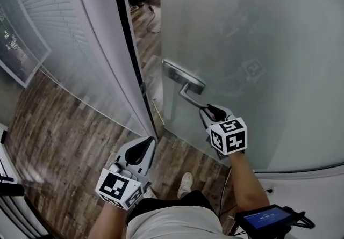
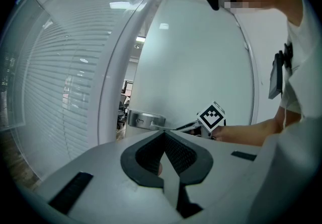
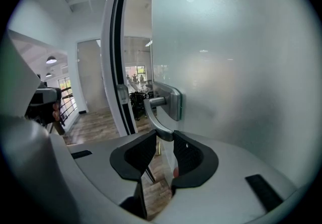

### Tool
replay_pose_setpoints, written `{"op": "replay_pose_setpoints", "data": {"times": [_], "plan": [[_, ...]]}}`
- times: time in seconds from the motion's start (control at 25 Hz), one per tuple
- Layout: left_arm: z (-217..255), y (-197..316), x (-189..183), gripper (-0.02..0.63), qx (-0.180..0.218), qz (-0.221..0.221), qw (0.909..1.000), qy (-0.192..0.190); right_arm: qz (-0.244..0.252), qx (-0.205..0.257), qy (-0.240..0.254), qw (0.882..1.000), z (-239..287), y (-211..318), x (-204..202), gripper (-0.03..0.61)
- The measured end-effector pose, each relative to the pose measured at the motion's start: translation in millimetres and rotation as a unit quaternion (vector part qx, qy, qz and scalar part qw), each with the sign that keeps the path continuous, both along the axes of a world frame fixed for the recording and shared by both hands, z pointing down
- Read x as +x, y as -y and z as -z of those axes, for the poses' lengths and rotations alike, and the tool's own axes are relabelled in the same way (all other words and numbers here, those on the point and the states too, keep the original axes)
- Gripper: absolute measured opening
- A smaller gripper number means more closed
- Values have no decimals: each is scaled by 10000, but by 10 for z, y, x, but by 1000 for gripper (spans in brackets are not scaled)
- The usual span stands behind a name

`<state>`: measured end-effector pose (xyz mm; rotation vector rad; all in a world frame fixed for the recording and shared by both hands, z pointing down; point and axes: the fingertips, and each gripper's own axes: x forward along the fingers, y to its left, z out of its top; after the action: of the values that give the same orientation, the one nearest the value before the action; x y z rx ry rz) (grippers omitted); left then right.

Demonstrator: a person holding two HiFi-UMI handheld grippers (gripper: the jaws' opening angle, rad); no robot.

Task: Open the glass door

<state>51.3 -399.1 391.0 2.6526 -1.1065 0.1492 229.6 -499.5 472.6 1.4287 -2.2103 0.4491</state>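
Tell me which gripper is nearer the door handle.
Right. The right gripper is at the handle, its jaws closed on its end. The left gripper hangs lower and to the left, apart from the handle, jaws shut and empty.

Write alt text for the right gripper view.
The right tool is clamped on the end of the metal lever handle of a frosted glass door. The door stands ajar from its dark-edged frame, and a wood-floored room shows through the gap.
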Motion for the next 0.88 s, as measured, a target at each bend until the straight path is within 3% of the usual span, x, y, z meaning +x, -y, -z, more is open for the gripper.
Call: {"op": "replay_pose_setpoints", "data": {"times": [0.88], "plan": [[-41,-154,211,0,214,25,9997,63,-438,239,-231,9985,-3,241,600,106]]}}
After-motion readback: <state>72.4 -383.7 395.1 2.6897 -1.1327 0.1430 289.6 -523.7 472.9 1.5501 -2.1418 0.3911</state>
